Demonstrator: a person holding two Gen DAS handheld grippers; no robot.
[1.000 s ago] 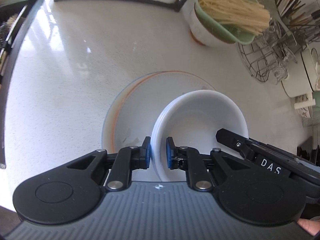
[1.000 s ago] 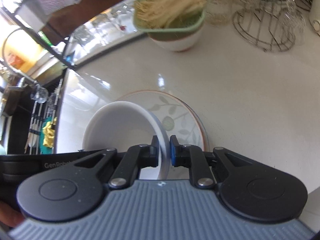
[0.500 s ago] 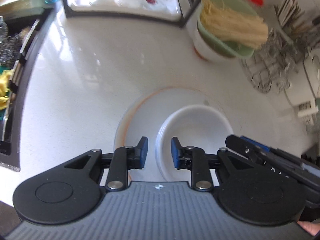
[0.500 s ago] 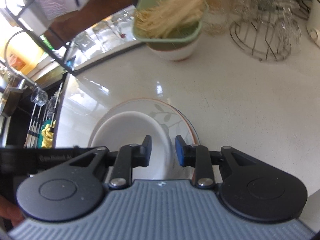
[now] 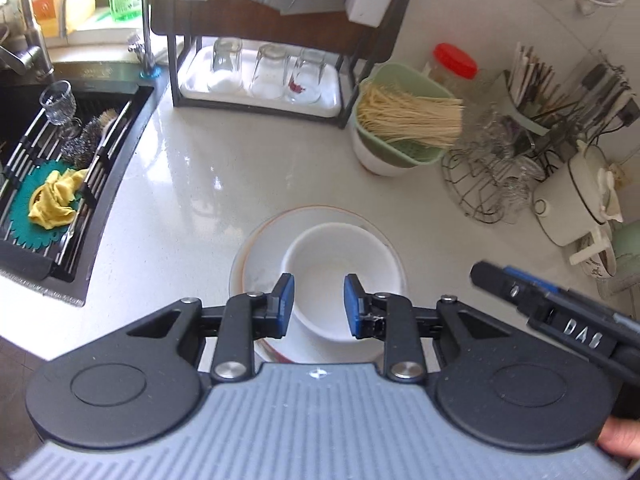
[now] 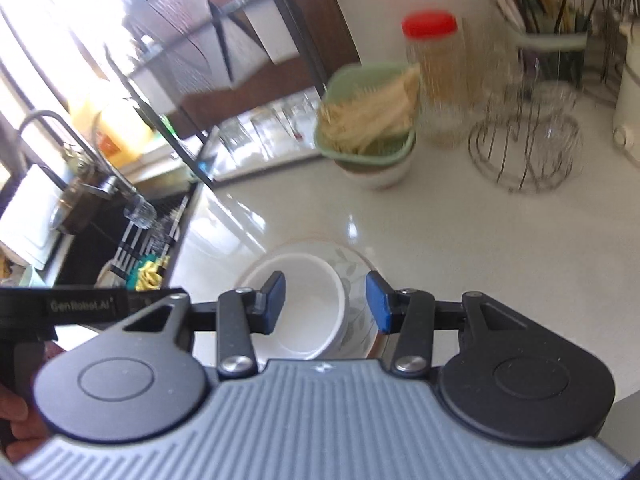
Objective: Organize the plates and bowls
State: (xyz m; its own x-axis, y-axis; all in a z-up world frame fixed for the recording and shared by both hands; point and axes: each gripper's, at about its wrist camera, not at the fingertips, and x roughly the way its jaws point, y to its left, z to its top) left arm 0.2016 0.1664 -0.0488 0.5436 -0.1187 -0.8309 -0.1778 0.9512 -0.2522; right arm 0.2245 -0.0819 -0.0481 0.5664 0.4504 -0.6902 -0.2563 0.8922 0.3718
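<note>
A white bowl [image 5: 344, 256] rests inside a larger plate [image 5: 256, 256] with an orange rim on the white counter. The right wrist view shows the same bowl [image 6: 308, 300] on the leaf-patterned plate [image 6: 354, 268]. My left gripper [image 5: 318, 300] hovers above the bowl, open, nothing between its blue pads. My right gripper [image 6: 325, 302] also hangs above the bowl and plate; its jaws are opening and hold nothing. The right gripper's body [image 5: 560, 320] shows at the right of the left wrist view.
A green strainer of dry noodles [image 5: 404, 120] sits in a white bowl behind the plate. A dish rack with upturned glasses [image 5: 264, 72] stands at the back. The sink [image 5: 56, 168] with a yellow cloth lies left. A wire glass stand [image 5: 492, 176], a white pot [image 5: 576, 196] and a red-lidded jar [image 6: 436, 80] stand right.
Both grippers let go of the bowl's rim, opened and rose away from it. The bowl stays on the plate and looks smaller now.
</note>
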